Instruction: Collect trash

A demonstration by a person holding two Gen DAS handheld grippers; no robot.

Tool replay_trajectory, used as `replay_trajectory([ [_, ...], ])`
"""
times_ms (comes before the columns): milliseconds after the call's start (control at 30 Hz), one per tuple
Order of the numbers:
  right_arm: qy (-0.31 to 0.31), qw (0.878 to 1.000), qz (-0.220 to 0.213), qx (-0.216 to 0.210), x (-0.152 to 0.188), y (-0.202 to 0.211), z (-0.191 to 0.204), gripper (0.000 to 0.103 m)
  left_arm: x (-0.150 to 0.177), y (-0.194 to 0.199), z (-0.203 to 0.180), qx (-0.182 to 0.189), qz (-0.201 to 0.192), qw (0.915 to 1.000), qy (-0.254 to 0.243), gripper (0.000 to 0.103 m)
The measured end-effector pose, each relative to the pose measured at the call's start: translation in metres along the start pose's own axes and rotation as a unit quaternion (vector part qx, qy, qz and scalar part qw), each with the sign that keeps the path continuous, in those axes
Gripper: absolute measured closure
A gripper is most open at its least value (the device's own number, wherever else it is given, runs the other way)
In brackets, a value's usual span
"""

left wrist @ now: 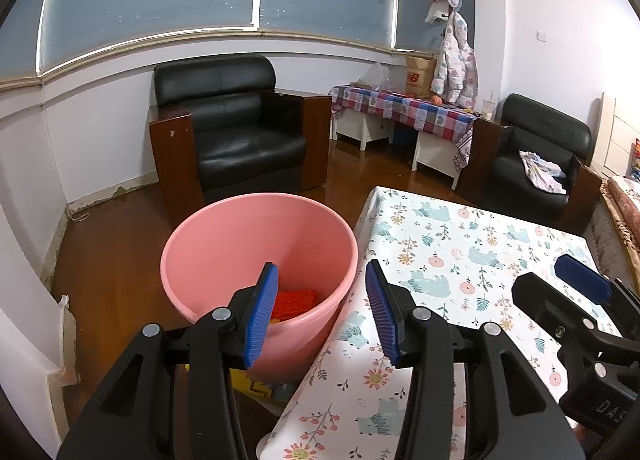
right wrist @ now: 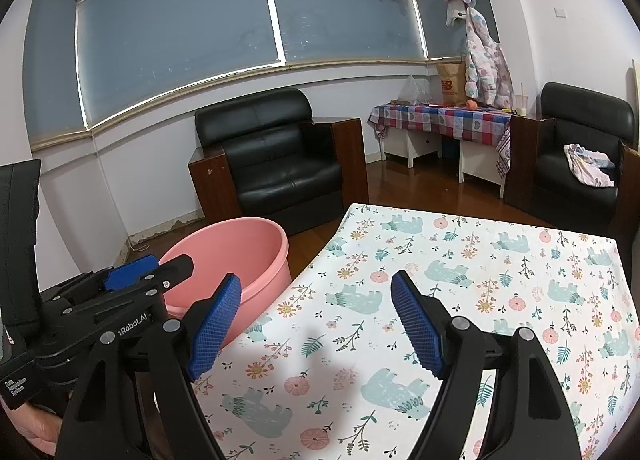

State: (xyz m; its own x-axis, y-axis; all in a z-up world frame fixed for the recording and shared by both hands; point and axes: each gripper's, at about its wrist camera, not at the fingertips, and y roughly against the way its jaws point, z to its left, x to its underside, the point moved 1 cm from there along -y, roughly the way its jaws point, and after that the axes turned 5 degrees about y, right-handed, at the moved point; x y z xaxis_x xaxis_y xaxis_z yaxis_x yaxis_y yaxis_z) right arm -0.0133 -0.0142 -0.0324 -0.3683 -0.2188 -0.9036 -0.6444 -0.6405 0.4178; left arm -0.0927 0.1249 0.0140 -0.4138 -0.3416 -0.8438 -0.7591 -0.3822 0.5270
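A pink plastic bucket point(left wrist: 256, 256) stands on the floor against the left edge of the table point(left wrist: 480, 244), which has a white floral and bear cloth. Orange-red trash point(left wrist: 296, 302) lies at its bottom. My left gripper point(left wrist: 322, 308) is open and empty, hovering over the bucket's near rim and the table's left edge. My right gripper point(right wrist: 316, 324) is open and empty above the cloth point(right wrist: 500, 284). The bucket also shows in the right wrist view point(right wrist: 240, 252), behind the left gripper point(right wrist: 148, 280). The right gripper shows at the right of the left wrist view point(left wrist: 560, 284).
A black leather armchair point(left wrist: 240, 128) stands behind the bucket on the brown wood floor. A second black armchair point(left wrist: 536, 152) with cloth on it is at the far right. A side table with a plaid cloth point(left wrist: 404, 108) sits against the back wall.
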Motion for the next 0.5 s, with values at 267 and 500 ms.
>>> replay_trajectory([
  [267, 0.000, 1.000, 0.000, 0.000, 0.0000, 0.0003, -0.0009, 0.027, -0.0001, 0.0022, 0.0014, -0.006, -0.009, 0.9999, 0.000, 0.056],
  [500, -0.002, 1.000, 0.000, 0.000, 0.0025, -0.0006, -0.0031, 0.027, 0.0017, -0.0010, 0.0006, -0.018, -0.003, 0.9998, -0.003, 0.056],
])
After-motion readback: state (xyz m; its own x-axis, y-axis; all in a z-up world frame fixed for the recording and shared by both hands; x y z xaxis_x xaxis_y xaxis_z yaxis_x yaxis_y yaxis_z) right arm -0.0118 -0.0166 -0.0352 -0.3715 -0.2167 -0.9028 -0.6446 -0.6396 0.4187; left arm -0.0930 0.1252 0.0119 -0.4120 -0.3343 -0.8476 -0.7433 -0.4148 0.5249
